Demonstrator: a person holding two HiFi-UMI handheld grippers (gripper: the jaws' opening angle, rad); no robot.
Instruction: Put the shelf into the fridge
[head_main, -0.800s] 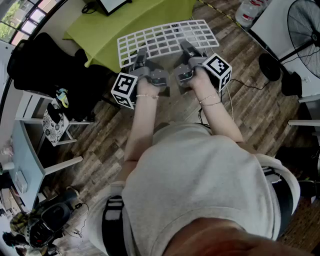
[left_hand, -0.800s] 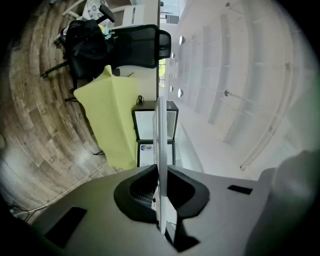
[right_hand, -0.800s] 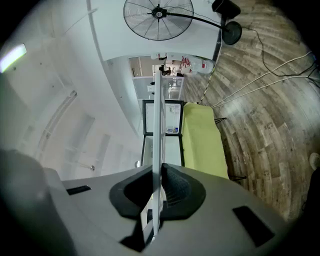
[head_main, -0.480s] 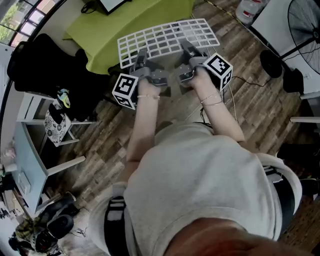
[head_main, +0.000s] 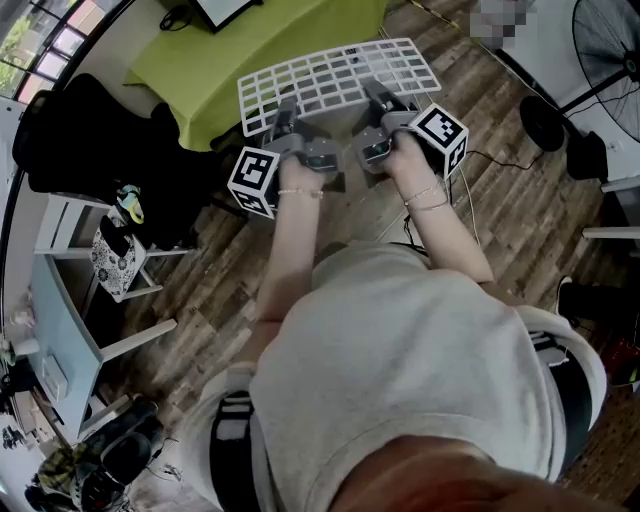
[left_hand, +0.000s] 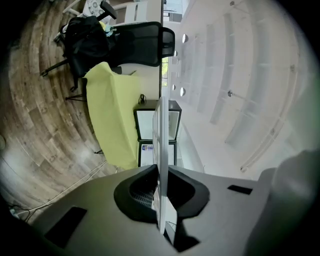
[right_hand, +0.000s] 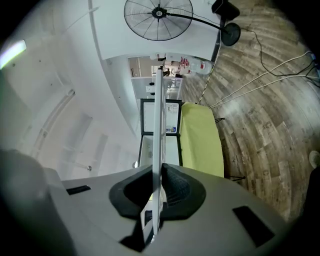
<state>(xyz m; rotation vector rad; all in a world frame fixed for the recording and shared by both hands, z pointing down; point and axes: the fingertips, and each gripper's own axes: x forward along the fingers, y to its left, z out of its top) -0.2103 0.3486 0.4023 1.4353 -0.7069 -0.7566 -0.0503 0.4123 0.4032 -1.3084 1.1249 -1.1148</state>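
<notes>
Even daylight, strong fisheye bending, dark vignetted corners

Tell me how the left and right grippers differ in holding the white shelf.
The left gripper grips the near edge of the shelf towards its left end; the right gripper grips that edge towards its right end. The left gripper's marker cube sits lower in the head view than the right gripper's marker cube. Both are shut on the shelf, seen edge-on between their jaws.
</notes>
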